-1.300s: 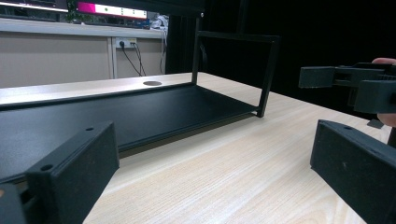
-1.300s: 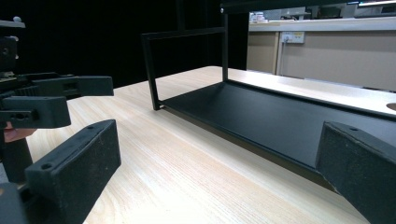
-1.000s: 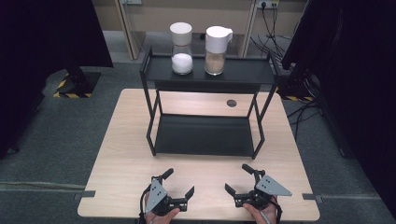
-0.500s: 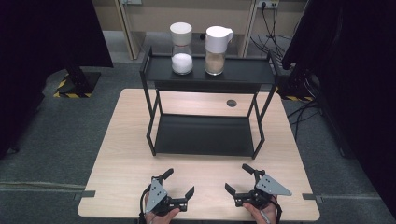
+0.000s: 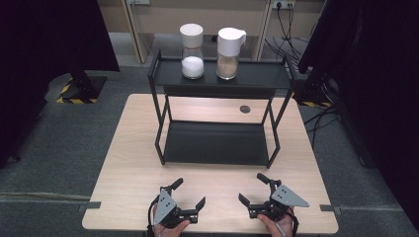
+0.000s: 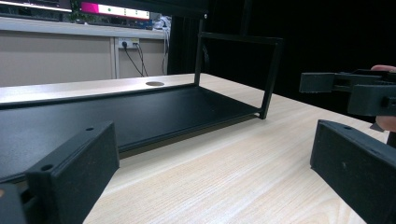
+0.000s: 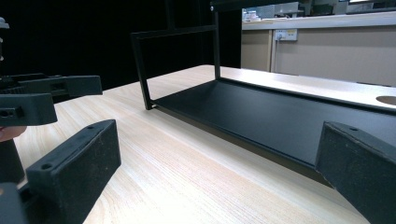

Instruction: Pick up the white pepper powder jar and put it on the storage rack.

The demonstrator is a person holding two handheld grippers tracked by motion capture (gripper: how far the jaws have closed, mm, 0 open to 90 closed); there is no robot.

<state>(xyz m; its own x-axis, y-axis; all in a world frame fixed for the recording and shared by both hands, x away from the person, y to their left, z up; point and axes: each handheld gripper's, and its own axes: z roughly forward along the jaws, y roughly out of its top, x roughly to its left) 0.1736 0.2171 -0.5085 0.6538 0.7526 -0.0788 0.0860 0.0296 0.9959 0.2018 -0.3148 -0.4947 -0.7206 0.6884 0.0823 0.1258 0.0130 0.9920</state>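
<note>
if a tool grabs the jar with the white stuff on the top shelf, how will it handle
The jar looks tall and narrow, so it may tip if pushed near its white lid. Its clear body looks like glass or hard plastic: probably stiff and perhaps slippery. It is only about half full of white powder, so likely bottom-heavy and fairly light.

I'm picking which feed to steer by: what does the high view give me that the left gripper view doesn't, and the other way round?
High view alone: the rack's top shelf, with the white-filled jar and the tan-filled jar standing side by side, and the left gripper seen whole, open.

Left gripper view alone: a wall socket behind the table, and a low look between its own open jaws.

Both: the lower shelf, the wooden table, its round hole, and the open right gripper.
</note>
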